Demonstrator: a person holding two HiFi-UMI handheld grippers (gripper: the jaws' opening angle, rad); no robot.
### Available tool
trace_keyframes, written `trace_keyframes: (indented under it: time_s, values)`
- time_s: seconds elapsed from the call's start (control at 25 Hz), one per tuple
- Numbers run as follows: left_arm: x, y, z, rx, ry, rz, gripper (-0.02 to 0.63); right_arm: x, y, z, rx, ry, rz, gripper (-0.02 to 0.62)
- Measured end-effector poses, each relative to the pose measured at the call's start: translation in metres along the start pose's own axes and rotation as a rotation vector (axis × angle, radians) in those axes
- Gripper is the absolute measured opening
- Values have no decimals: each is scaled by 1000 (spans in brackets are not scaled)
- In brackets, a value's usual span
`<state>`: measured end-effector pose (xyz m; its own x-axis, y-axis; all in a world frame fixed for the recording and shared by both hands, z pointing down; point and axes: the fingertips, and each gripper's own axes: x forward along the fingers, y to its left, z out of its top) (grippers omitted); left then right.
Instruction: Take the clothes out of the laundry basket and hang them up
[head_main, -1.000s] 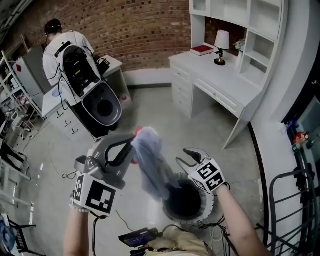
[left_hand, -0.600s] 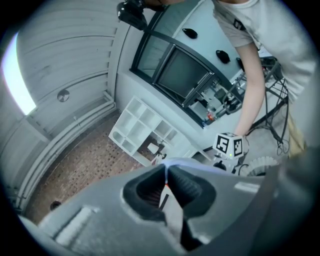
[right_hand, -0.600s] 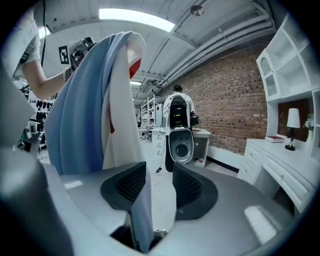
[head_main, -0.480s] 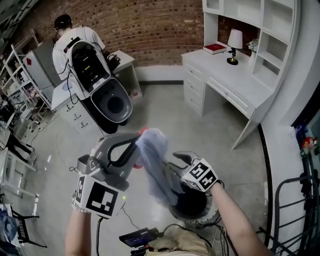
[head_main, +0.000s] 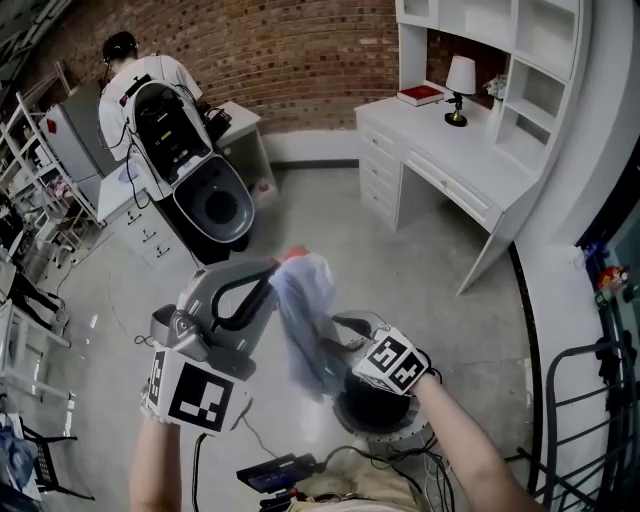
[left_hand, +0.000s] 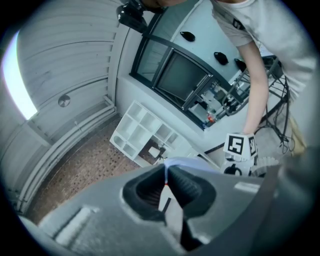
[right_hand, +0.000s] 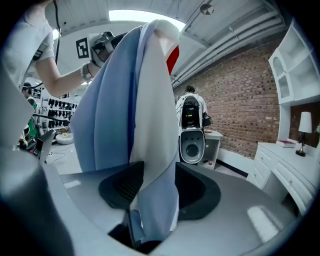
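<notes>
Aloft, left gripper (head_main: 274, 286) jaws pinching blue garment (head_main: 306, 298); right gripper (head_main: 336, 333) jaws just opening, garment between.

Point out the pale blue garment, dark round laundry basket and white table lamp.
pale blue garment (head_main: 300, 318): head view, hanging middle
dark round laundry basket (head_main: 375, 430): head view, front rim
white table lamp (head_main: 460, 74): head view, shade

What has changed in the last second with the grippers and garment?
The right gripper moved left in the head view to the hanging light blue garment. Its jaws have just been opening and now straddle the fabric without clamping it. Unchanged: the left gripper stays shut on the garment's top edge, holding it above the laundry basket.
</notes>
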<state>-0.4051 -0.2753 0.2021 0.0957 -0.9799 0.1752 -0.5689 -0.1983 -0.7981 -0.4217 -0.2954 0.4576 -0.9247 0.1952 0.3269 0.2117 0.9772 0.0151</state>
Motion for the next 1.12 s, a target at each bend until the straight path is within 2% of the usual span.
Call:
trace_keyframes:
  time_s: [0.12, 0.4, 0.48, 0.56, 0.68, 0.8, 0.96, 1.12]
  values:
    - [-3, -8, 5, 5, -11, -14, 8, -4, -7, -3, 4, 3, -16, 221]
    - [-14, -13, 16, 13, -54, -22, 8, 10, 20, -1, 61, -24, 119, 215]
    - [-18, -11, 18, 9, -65, -22, 8, 14, 29, 3, 60, -38, 137, 169]
    - [-24, -8, 20, 10, -74, -20, 8, 16, 34, 6, 47, -39, 128, 34]
    - [-36, -1, 19, 24, -94, -7, 8, 14, 30, 6, 28, -10, 43, 26]
    - [-48, 3, 3, -7, -90, 14, 8, -4, 15, -2, 39, 25, -81, 26]
    - [-63, 1, -24, -78, -72, 21, 8, -53, -4, -9, 42, 75, -257, 26]
    - [-66, -14, -52, -124, -36, -26, 9, -116, -18, -4, 27, 123, -466, 26]
